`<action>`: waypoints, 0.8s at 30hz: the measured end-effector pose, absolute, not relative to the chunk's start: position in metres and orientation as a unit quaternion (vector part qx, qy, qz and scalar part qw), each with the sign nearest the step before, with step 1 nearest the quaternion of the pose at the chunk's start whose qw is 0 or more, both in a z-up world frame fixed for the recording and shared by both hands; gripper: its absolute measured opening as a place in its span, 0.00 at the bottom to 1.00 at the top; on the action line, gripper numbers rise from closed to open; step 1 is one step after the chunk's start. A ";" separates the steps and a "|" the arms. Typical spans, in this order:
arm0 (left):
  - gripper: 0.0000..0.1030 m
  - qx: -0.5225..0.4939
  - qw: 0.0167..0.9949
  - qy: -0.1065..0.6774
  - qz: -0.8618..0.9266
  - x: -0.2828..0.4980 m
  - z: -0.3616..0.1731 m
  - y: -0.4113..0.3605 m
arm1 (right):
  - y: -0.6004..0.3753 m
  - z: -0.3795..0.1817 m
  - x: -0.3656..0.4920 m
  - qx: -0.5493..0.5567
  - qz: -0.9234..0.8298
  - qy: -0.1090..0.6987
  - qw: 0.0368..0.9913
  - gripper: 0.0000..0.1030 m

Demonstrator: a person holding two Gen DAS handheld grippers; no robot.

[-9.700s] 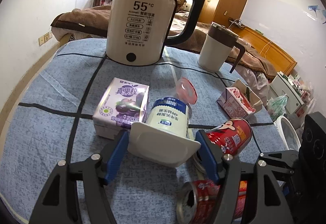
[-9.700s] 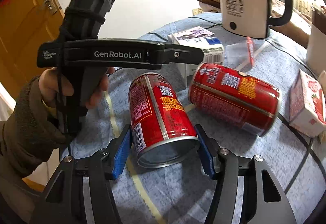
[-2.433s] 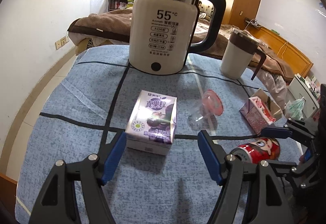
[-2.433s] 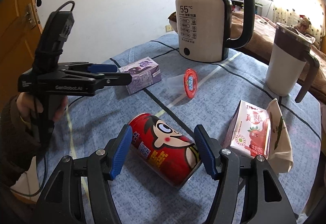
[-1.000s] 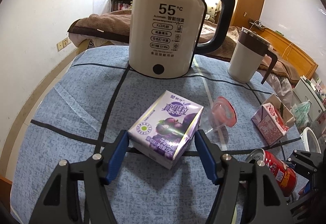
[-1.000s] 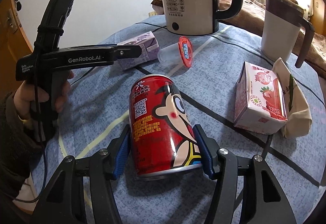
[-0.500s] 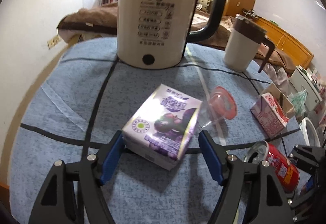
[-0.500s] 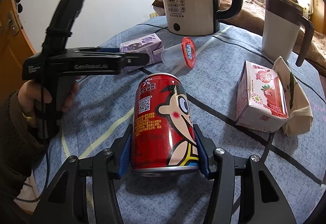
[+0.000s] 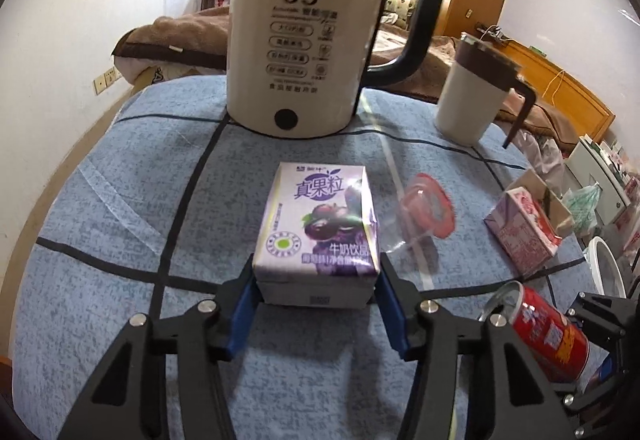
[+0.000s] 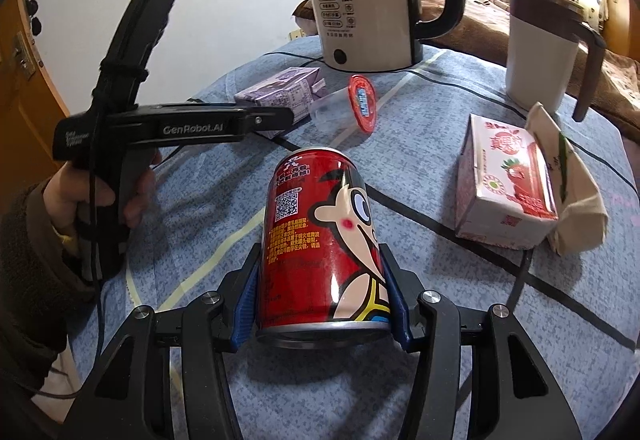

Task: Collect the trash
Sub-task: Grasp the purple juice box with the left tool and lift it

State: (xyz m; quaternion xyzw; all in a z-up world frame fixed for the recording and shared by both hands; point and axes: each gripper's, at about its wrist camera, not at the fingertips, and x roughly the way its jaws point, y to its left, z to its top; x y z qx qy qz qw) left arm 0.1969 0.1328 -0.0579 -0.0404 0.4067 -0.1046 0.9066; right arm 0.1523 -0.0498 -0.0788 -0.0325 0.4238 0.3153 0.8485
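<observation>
Red-lidded cup [image 9: 427,205] beside purple carton [image 9: 318,236]

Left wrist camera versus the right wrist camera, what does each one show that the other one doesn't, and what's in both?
Only the left wrist view shows the left gripper head-on. Its jaws have just been closing and now press the sides of the purple carton. It also shows a white bin rim past the table edge.

Only the right wrist view shows the right gripper clamped on the red can, and the hand holding the other tool.

Both share the kettle, the mug, the strawberry carton and the clear cup with the red lid.
</observation>
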 end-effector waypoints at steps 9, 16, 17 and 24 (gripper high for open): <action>0.54 -0.030 0.911 0.397 -0.110 0.168 -0.051 0.118 | -0.064 -0.070 0.134 -0.013 0.302 0.412 0.860 0.52; 0.54 -0.041 0.907 0.401 -0.126 0.144 -0.050 0.111 | -0.079 -0.064 0.115 0.007 0.295 0.404 0.866 0.52; 0.55 -0.045 0.906 0.402 -0.122 0.143 -0.051 0.112 | -0.080 -0.064 0.113 0.010 0.294 0.405 0.866 0.52; 0.72 -0.041 0.904 0.408 -0.119 0.157 -0.054 0.104 | -0.087 -0.065 0.109 0.017 0.289 0.408 0.866 0.52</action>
